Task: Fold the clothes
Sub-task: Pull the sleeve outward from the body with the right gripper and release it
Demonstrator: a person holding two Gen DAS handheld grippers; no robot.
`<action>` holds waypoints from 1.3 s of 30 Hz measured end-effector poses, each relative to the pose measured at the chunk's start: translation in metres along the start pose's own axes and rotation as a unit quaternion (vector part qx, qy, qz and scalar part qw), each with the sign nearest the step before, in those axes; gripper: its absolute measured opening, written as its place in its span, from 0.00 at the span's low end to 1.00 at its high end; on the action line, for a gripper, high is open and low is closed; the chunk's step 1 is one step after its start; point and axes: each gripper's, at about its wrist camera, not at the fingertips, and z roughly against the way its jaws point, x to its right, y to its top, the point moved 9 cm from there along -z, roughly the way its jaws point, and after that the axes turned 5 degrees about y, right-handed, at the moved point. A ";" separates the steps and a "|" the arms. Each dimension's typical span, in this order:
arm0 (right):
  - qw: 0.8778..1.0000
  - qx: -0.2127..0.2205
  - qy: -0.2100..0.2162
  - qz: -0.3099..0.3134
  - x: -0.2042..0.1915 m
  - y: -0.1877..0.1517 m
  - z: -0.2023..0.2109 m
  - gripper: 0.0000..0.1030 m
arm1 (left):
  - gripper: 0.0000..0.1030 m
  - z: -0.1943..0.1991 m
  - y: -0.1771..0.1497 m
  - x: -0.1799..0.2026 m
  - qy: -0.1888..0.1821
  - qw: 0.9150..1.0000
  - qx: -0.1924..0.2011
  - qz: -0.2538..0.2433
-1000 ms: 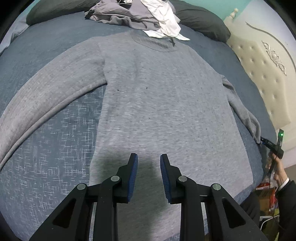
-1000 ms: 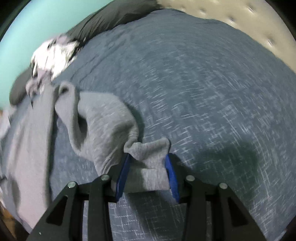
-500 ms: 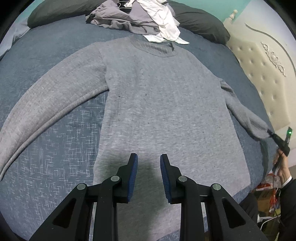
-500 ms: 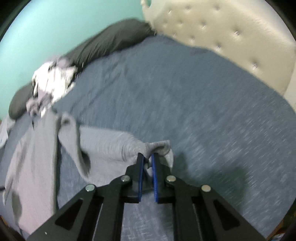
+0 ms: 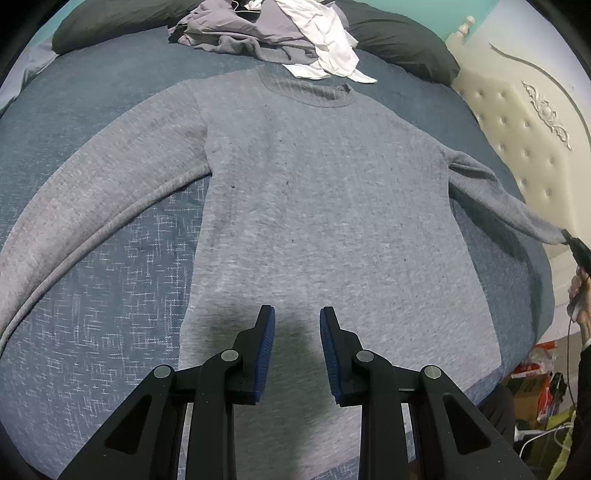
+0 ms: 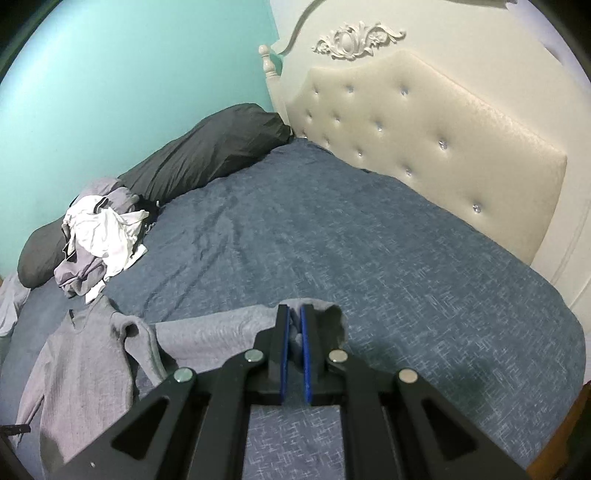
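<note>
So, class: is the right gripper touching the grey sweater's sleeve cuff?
Touching. The right wrist view shows the right gripper with its jaws shut on the sleeve cuff of the grey sweater, fabric pinched between them.

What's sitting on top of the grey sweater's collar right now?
A white garment from the clothes pile overlaps the far edge of the grey sweater collar. Whatever lies beneath that pile is covered.

Grey sweater (image 5: 325, 206) flat on bed, right sleeve (image 6: 221, 328) lifted.
</note>
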 end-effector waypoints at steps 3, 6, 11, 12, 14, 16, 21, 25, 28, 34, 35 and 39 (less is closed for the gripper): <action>1.000 -0.006 -0.003 -0.014 0.007 0.002 -0.005 0.05 | 0.27 -0.001 0.000 -0.004 0.004 1.000 -0.001 0.002; 1.000 -0.003 -0.008 -0.018 0.008 0.011 -0.007 0.05 | 0.27 -0.001 0.001 -0.009 0.007 1.000 -0.002 0.007; 0.998 0.056 0.008 0.002 -0.012 0.063 0.019 0.05 | 0.27 0.000 0.000 -0.014 0.014 1.000 -0.001 0.004; 0.998 0.069 0.008 0.008 -0.015 0.074 0.025 0.05 | 0.27 0.000 0.000 -0.015 0.013 1.000 -0.001 0.007; 0.997 0.077 0.009 0.007 -0.014 0.083 0.031 0.05 | 0.27 0.000 0.000 -0.015 0.011 1.000 0.000 0.010; 0.998 0.069 0.003 0.003 -0.008 0.083 0.028 0.05 | 0.27 -0.001 -0.001 -0.013 0.009 1.000 -0.001 0.008; 1.000 0.010 -0.010 -0.017 0.017 0.042 -0.005 0.05 | 0.27 -0.007 -0.004 -0.009 0.006 1.000 -0.007 0.004; 0.999 -0.023 -0.017 -0.033 0.032 0.008 -0.028 0.05 | 0.27 -0.010 -0.003 -0.009 0.012 1.000 -0.013 0.001; 0.998 -0.039 -0.022 -0.037 0.040 -0.007 -0.042 0.05 | 0.27 -0.012 -0.001 -0.011 0.016 1.000 -0.015 0.000; 0.997 -0.054 -0.034 -0.036 0.053 -0.024 -0.055 0.05 | 0.27 -0.018 0.010 -0.019 0.023 1.000 -0.016 0.006; 0.997 -0.062 -0.038 -0.034 0.055 -0.029 -0.059 0.05 | 0.27 -0.020 0.012 -0.020 0.024 1.000 -0.015 0.007; 0.994 -0.090 -0.050 -0.039 0.070 -0.053 -0.072 0.06 | 0.27 -0.023 0.025 -0.027 0.022 1.000 -0.011 0.017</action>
